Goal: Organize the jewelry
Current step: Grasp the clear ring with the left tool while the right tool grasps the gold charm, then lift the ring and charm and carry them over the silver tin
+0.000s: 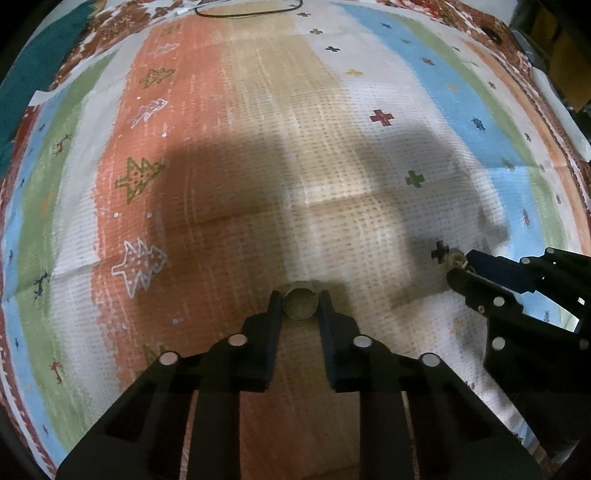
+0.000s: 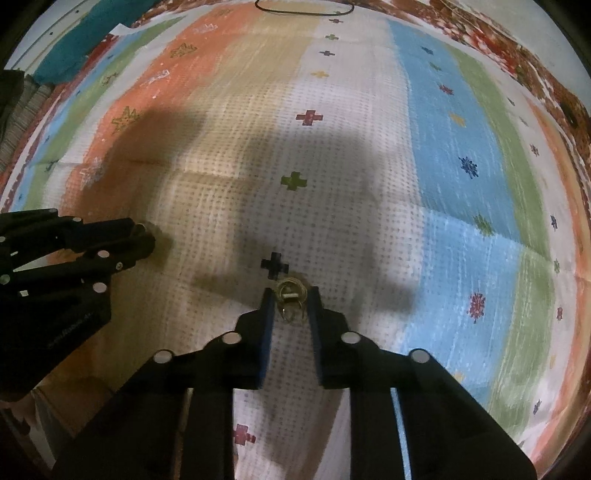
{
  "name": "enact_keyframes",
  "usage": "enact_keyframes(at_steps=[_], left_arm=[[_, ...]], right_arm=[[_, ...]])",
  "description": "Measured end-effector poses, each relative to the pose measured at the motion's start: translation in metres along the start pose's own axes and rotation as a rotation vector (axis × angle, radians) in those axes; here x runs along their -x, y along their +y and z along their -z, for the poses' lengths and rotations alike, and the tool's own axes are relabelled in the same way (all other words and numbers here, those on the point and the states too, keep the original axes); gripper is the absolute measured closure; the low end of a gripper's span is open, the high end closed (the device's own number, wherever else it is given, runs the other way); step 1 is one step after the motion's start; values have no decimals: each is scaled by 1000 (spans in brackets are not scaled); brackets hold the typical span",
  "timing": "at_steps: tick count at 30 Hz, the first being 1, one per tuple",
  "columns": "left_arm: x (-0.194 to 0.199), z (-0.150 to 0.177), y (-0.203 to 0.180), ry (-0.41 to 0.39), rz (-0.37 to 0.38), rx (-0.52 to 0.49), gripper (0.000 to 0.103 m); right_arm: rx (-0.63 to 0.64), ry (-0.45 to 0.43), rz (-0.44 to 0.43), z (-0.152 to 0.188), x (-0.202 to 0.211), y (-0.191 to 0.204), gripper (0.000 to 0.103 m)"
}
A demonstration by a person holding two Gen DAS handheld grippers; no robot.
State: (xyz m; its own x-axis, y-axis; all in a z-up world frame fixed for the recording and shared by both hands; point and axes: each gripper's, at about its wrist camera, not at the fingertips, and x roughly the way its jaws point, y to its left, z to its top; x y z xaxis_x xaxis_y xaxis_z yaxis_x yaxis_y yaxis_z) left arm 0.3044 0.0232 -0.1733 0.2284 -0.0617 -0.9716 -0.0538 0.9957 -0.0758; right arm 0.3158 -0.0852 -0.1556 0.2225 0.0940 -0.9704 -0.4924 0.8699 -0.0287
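A round gold disc (image 1: 300,304) is pinched between the tips of the left gripper (image 1: 300,306), and a small cluster of gold rings (image 2: 291,295) is clamped by the right gripper (image 2: 291,301), both against the striped cloth (image 1: 258,147). Since only the fingertips hold them, either piece could be dropped on lifting, or the cloth snagged. Ample open cloth is left ahead, up to the black cord (image 2: 303,9) at the far edge.

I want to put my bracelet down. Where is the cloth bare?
Bare: the middle stripes between the black cord loop at the far edge and the tongs. Crowded: by the round gold piece and the gold ring cluster.
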Motion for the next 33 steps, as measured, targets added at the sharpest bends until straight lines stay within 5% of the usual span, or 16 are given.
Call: enact_keyframes(at_steps=[33], left_arm=[[79,44,2,-118,-11,50,84]], right_arm=[[21,-142,-8,28,72,25,91]])
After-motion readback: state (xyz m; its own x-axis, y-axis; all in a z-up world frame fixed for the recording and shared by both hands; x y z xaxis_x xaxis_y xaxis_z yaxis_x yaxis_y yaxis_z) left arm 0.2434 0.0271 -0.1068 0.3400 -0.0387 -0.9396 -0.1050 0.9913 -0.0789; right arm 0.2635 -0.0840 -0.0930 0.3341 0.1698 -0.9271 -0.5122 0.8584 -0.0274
